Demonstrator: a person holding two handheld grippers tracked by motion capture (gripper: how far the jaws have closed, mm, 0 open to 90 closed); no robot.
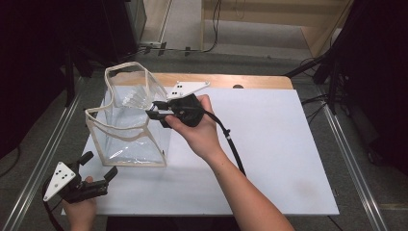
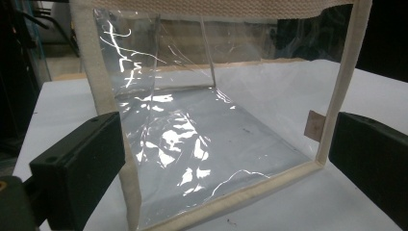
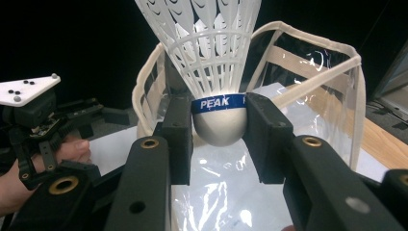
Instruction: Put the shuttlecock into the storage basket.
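Up at the open mouth of the clear bag (image 1: 126,126), the right gripper (image 1: 155,110) has its jaws clenched on a white shuttlecock (image 3: 210,72), gripping the rounded cork base just below a blue band that reads PEAK. In the high view the shuttlecock (image 1: 136,97) lies roughly level with its feather skirt reaching in over the bag's cream-trimmed rim. The bag stands upright on the white worktop (image 1: 269,144), toward its left side, transparent walls edged all round in cream webbing. The left gripper (image 1: 100,176) rests low at the near left corner of the worktop, just beside the bag's near bottom edge, its jaws released and standing wide apart. In the left gripper view those jaws sit either side of the bag (image 2: 202,134) without pressing on it, the bag's near face and a small tan tag on its right seam between them.
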